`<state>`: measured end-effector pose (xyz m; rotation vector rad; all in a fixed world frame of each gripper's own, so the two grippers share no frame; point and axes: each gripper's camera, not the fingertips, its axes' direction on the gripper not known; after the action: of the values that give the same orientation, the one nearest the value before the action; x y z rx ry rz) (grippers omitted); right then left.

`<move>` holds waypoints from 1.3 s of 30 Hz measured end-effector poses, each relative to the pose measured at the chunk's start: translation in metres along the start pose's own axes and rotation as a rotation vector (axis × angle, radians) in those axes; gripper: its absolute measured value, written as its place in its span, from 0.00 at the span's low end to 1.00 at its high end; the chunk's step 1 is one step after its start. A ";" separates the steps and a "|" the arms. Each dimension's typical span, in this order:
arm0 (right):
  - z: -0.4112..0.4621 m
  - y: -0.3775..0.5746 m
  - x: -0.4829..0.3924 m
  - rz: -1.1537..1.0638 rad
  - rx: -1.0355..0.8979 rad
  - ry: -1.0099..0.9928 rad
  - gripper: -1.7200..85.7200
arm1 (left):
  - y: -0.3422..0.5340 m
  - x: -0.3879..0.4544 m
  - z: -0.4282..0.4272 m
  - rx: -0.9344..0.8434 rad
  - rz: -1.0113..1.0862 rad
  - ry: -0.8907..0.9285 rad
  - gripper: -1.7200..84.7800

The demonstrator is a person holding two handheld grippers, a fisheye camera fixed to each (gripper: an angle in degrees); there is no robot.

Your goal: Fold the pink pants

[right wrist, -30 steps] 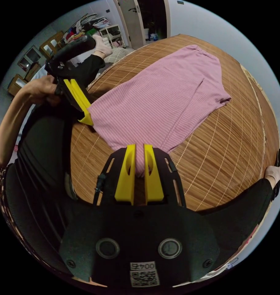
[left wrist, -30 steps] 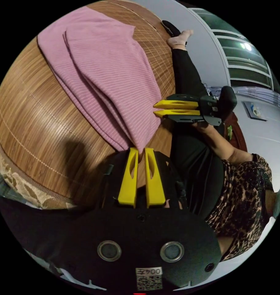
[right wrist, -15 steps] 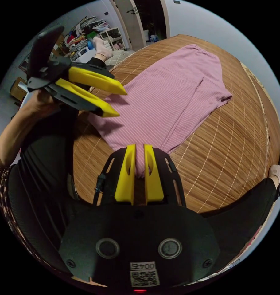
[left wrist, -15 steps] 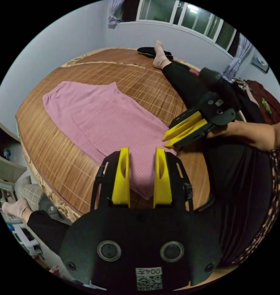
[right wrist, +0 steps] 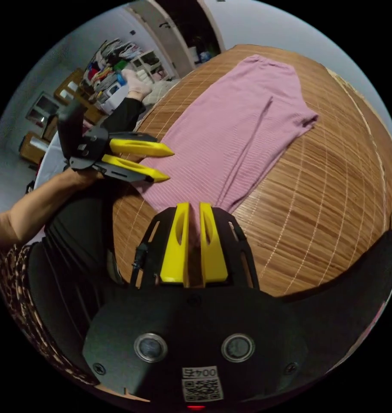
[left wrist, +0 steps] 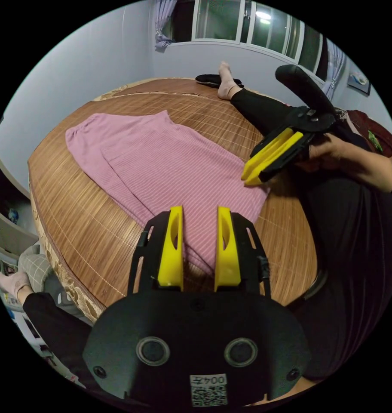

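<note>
Here the pink pants [left wrist: 161,163] lie flat on a woven bamboo mat [left wrist: 75,215], folded lengthwise with one leg over the other, the waistband toward the far wall and the leg ends toward the person. In the right gripper view the pants [right wrist: 234,129] run away from the camera across the mat [right wrist: 325,206]. The right gripper [right wrist: 190,206] has its yellow jaws drawn nearly together over the near end of the fabric; whether cloth is pinched between them I cannot tell. In the left gripper view the same gripper [left wrist: 249,178] points its tips down at the pants' near corner, held by a hand [left wrist: 327,152]. The left gripper [left wrist: 199,211] has its jaws apart, above the near edge of the pants with nothing between them; in the right gripper view it [right wrist: 166,164] is beside the fabric's side edge. The person's black-clad legs [left wrist: 256,107] stretch across the mat, one socked foot [left wrist: 225,79] near the wall under a window [left wrist: 247,26]
</note>
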<state>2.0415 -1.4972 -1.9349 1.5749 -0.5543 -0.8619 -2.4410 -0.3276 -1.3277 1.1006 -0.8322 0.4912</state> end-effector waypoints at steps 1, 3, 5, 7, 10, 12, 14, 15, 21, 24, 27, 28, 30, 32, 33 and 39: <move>-0.007 0.006 0.004 0.039 0.030 0.012 0.08 | 0.002 0.002 -0.002 0.002 0.001 -0.002 0.14; -0.022 0.018 0.008 0.082 0.117 0.027 0.09 | 0.005 0.005 -0.005 0.003 0.000 -0.002 0.14; -0.036 0.031 0.012 0.120 0.194 0.013 0.10 | 0.009 0.007 -0.009 0.004 -0.005 0.007 0.14; -0.037 0.036 0.011 0.132 0.213 0.014 0.11 | 0.011 0.007 -0.012 0.005 -0.012 0.018 0.14; -0.034 0.036 -0.008 0.067 0.229 0.078 0.13 | 0.015 0.010 -0.016 0.006 -0.014 0.021 0.15; -0.029 0.034 -0.025 -0.005 0.222 0.135 0.13 | 0.017 0.013 -0.018 0.006 -0.009 0.017 0.15; -0.012 0.029 -0.042 -0.078 0.142 0.214 0.14 | 0.020 0.014 -0.022 0.006 -0.010 0.019 0.15; -0.007 0.028 -0.045 -0.082 0.113 0.235 0.14 | 0.020 0.015 -0.022 0.006 -0.011 0.020 0.15; 0.005 0.033 -0.050 -0.076 0.072 0.236 0.14 | 0.025 0.021 -0.029 0.000 0.000 0.011 0.15; 0.003 0.037 -0.049 -0.058 0.083 0.205 0.13 | 0.027 0.022 -0.032 0.001 0.000 0.012 0.15; 0.001 0.042 -0.061 -0.074 0.104 0.245 0.12 | 0.029 0.022 -0.036 0.005 -0.008 0.019 0.15; 0.000 0.044 -0.067 -0.077 0.109 0.277 0.12 | 0.030 0.022 -0.037 0.007 -0.012 0.021 0.15; -0.004 0.048 -0.077 -0.095 0.128 0.318 0.12 | 0.031 0.023 -0.039 0.008 -0.013 0.023 0.15; -0.008 0.054 -0.086 -0.114 0.121 0.317 0.12 | 0.032 0.023 -0.042 0.008 -0.015 0.027 0.15; -0.007 0.054 -0.087 -0.120 0.102 0.308 0.12 | 0.032 0.023 -0.043 0.009 -0.017 0.029 0.15; 0.003 0.052 -0.090 -0.109 0.019 0.271 0.12 | 0.034 0.026 -0.048 0.007 -0.021 0.026 0.15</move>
<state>1.9898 -1.4407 -1.8641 1.7176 -0.2858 -0.7099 -2.4332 -0.2714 -1.2980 1.1065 -0.7958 0.4907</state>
